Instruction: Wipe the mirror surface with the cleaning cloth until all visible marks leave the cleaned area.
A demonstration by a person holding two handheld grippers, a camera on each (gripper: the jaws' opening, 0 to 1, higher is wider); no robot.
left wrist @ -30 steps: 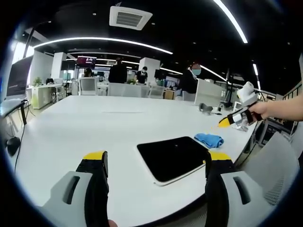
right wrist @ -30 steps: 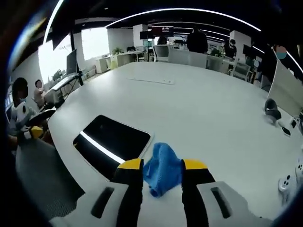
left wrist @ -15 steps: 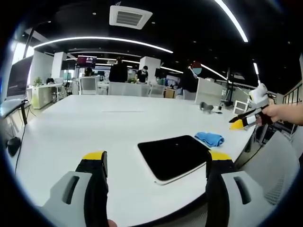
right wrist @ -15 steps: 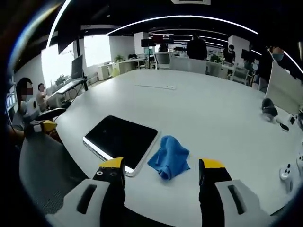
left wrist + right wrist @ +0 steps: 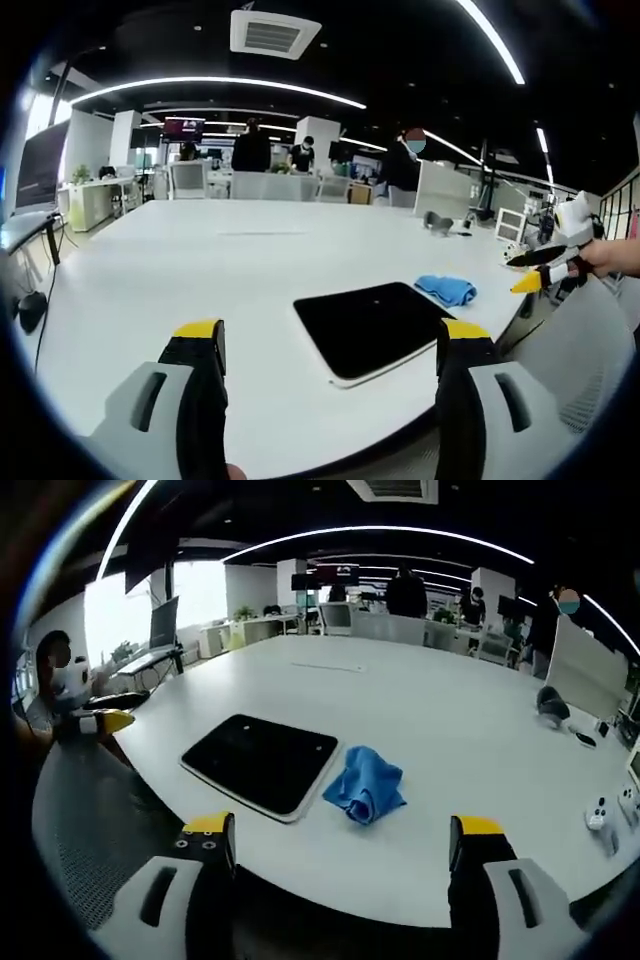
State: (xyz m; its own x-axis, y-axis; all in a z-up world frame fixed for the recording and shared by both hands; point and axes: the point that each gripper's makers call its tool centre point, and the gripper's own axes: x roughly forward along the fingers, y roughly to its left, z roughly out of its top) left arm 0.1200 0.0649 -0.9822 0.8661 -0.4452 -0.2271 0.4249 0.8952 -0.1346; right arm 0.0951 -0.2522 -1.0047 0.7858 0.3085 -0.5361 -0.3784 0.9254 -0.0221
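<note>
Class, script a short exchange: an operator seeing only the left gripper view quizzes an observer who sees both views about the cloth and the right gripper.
Operator: Is the right gripper holding anything?
Observer: No. In its own view the right gripper stands wide open, jaws empty, short of the blue cloth.
Operator: How does the cloth lie?
Observer: Bunched into a peak, close beside the mirror, at its right-hand corner in that view.

Dark rectangular mirror (image 5: pixel 262 763) lying flat on white table, crumpled blue cleaning cloth (image 5: pixel 367 784) just beside it
</note>
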